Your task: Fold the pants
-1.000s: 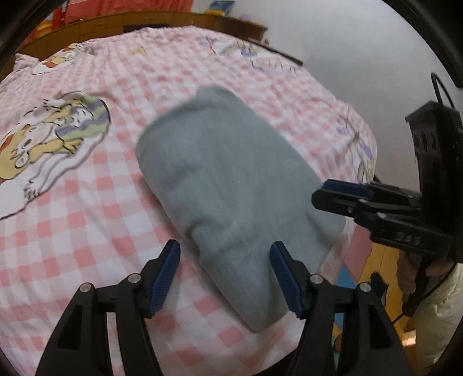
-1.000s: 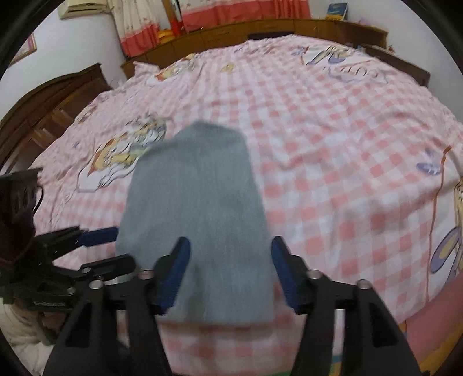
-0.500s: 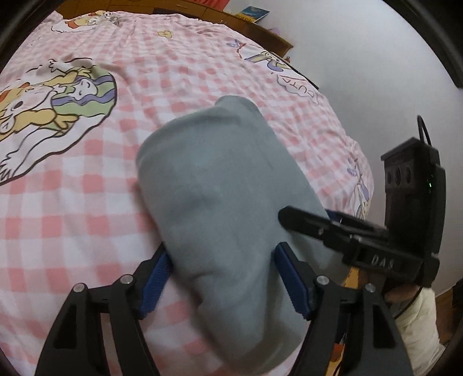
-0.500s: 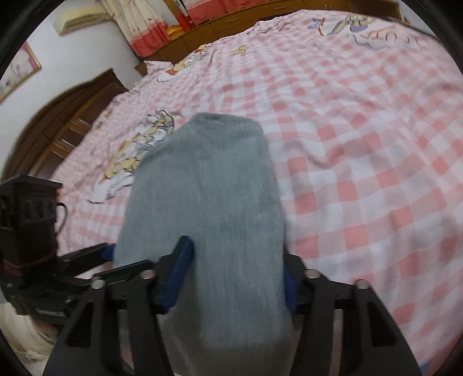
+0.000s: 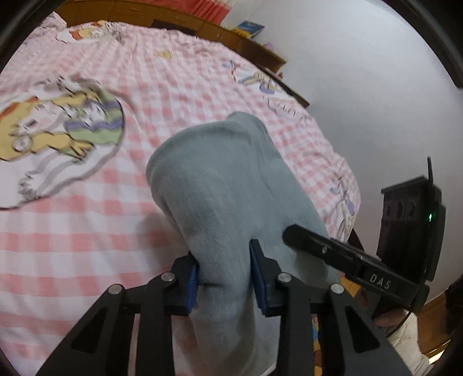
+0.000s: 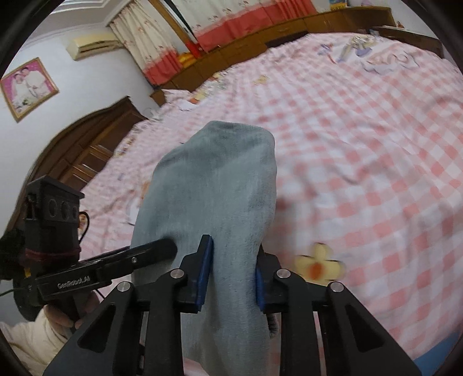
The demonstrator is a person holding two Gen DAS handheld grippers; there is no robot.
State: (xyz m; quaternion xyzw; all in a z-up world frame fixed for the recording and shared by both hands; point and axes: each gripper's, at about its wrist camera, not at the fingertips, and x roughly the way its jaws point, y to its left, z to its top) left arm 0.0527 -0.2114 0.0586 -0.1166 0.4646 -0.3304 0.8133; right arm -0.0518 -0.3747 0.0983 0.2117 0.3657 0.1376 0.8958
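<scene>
- Pants [image 5: 228, 185], grey and soft, folded into a long narrow bundle, run straight ahead of both tools and rise off the bed [image 5: 86, 231] at the near end.
- Left tool [image 5: 224, 274]: its two blue pads are pressed into the near end of the pants from either side, so it is clamped on the cloth; the fabric bulges between and below the fingers.
- Right tool [image 6: 231, 274]: likewise closed on the near end of the same bundle, blue pads squeezing the grey cloth from both sides.
- Seen from the left tool, the right tool [image 5: 347, 257] sits just to the right, its black finger touching the side of the pants.
- Seen from the right tool, the left tool [image 6: 115, 266] sits just to the left, its tip against the cloth; the pants [image 6: 214, 188] stretch forward to a rounded far end.
- Bed [image 6: 361, 144] beneath is covered by a pink and white checked sheet with cartoon prints [image 5: 58, 136].
- Beyond the bed, ahead of the right tool, hang red and cream curtains [image 6: 225, 23]; further left are an air conditioner [image 6: 92, 43] and a framed photo [image 6: 27, 86] on the wall.
- Small yellow flower print [image 6: 317, 264] lies just right of the right tool.
</scene>
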